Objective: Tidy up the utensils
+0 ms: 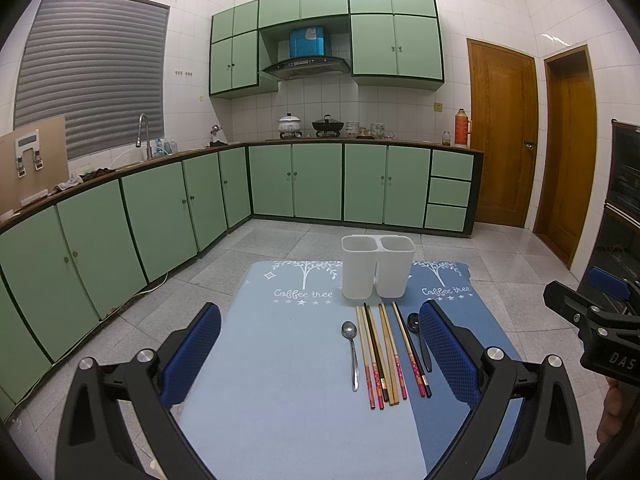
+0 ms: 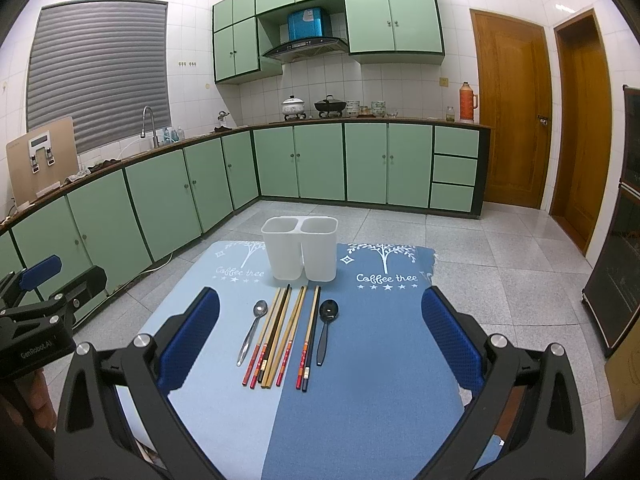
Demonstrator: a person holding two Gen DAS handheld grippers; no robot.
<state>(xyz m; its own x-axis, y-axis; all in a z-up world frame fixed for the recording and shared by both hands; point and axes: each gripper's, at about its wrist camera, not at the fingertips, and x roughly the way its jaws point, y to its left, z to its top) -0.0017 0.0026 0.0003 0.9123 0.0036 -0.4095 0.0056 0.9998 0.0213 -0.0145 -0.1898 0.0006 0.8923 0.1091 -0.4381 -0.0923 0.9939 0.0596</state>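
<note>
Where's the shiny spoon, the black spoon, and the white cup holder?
Shiny spoon (image 2: 261, 309), right wrist view, on its bowl.
Black spoon (image 2: 329, 309), right wrist view, on its bowl.
White cup holder (image 2: 286, 258), right wrist view, on the left cup's front wall.

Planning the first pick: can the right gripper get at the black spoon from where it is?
Probably yes. The right gripper is open and empty above the mat, and the black spoon lies flat at the right end of the row, beside the chopsticks, with nothing over it.

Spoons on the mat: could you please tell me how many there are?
2. The silver spoon lies at the left end of the chopsticks row; the black spoon lies at the right end. Neither is in the white holder.
</note>
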